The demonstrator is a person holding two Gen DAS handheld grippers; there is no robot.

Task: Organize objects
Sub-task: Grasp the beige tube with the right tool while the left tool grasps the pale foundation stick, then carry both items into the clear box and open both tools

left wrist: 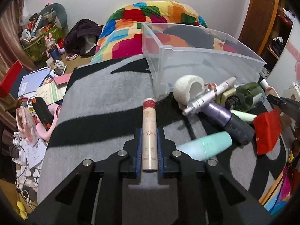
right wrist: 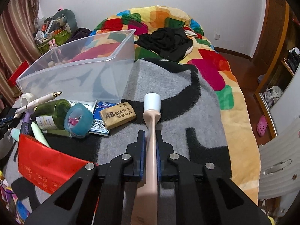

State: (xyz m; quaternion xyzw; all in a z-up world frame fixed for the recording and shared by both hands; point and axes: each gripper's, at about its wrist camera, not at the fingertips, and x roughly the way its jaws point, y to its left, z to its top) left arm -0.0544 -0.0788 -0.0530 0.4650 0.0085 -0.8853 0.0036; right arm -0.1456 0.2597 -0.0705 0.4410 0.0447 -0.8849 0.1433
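Two claws at work over your bed, your left claw (left wrist: pixel 149 146) clamped on a cream cosmetic tube (left wrist: pixel 149 135), your right claw (right wrist: pixel 151 146) pinching a pink white-capped tube (right wrist: pixel 151 131), clear plastic bin (left wrist: pixel 196 56) beyond, toiletries clustered beside it.

"4B ERASER" on tan eraser (right wrist: pixel 117 117); "Max" on blue box (right wrist: pixel 105 106)

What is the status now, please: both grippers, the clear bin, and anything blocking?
Left gripper shut on cream tube. Right gripper shut on pink tube. Clear bin holds nothing visible. Clutter pile crowds its front.
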